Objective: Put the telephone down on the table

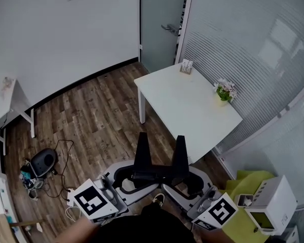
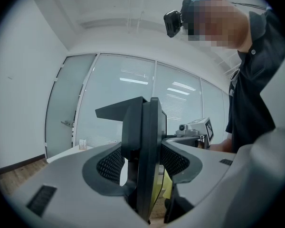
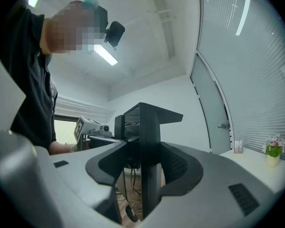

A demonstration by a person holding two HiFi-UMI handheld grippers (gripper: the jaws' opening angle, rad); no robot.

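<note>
**White surface ahead, telephone in mid-air**

White surface (image 1: 182,105) stands well ahead of both hand-held grippers. Its near half is bare, with a small potted plant (image 1: 224,91) beyond and to the right of them and a card stand (image 1: 186,66) at the farthest corner. The telephone (image 1: 142,153) hangs between the two, above the wooden floor (image 1: 91,115). The left hand-held gripper (image 2: 142,161) pinches one end and the right hand-held gripper (image 3: 147,167) pinches the other, each with its jaws set wide around a black panel.

This looks like the carry, with the set-down not yet begun. To do it well, I'd keep both grippers level and matched so the telephone doesn't twist. Bring it over the bare near half, clear of the plant, and lower it until the base sits flat. Only then spread the jaws.
</note>
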